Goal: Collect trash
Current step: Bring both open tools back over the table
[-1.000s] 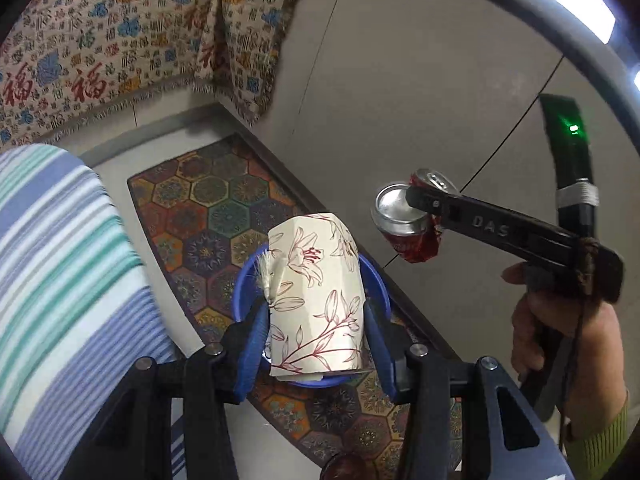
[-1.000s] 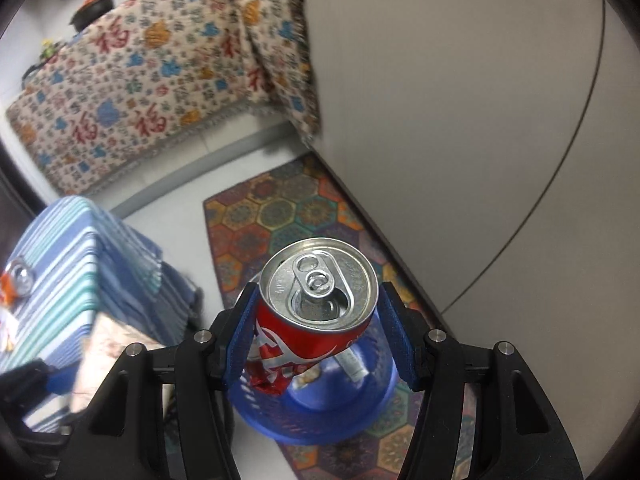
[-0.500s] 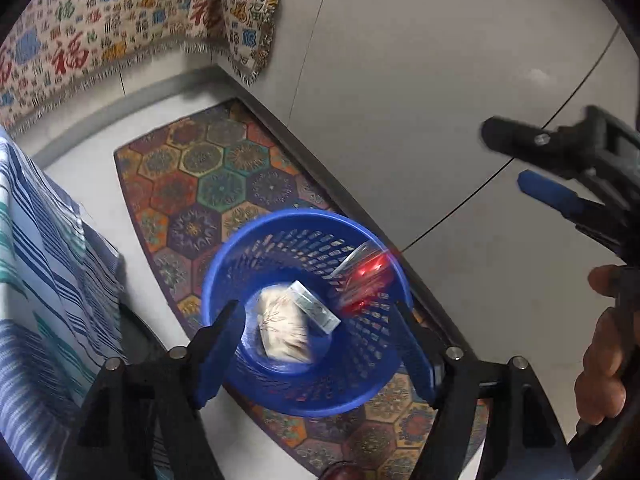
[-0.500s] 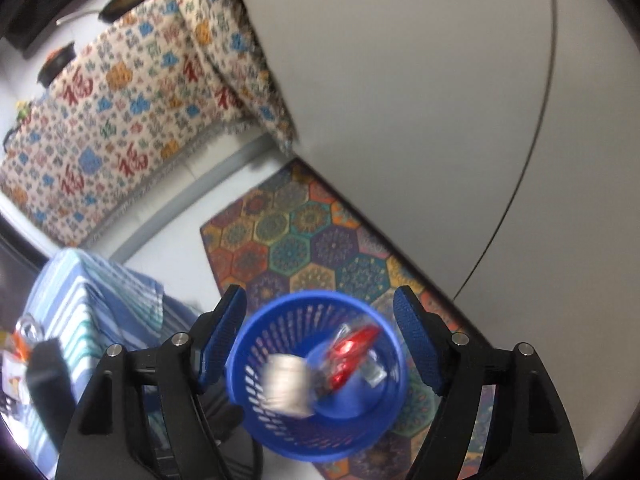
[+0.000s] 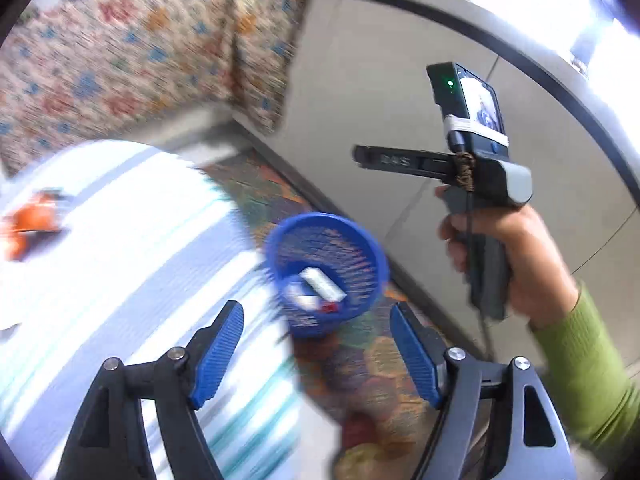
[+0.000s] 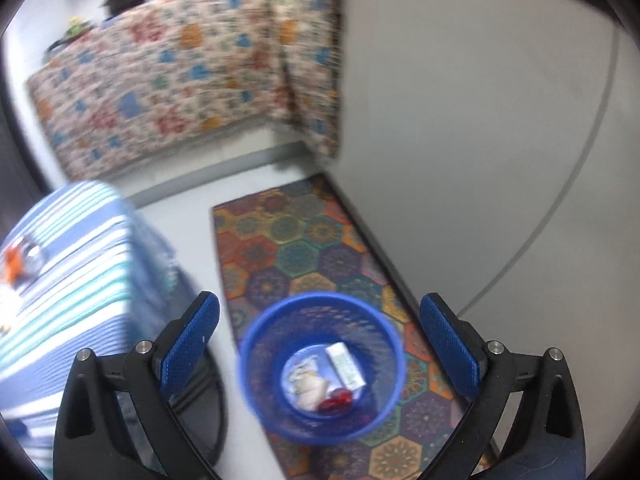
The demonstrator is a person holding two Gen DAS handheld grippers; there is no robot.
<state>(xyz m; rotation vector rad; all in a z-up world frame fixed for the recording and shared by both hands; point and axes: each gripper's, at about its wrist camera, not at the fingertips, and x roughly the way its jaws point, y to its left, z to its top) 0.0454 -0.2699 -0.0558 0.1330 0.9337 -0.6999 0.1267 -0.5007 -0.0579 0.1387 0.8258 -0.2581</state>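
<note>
Both claws are spread apart and carry nothing: the left claw and the right claw. The round blue mesh plastic bin on the hexagon-patterned rug holds the trash. An orange scrap lies at 9 o'clock on the striped worktop; a hasty, blurred swing could knock it off.

Both tongs, L & R, wide apart, empty.
</note>
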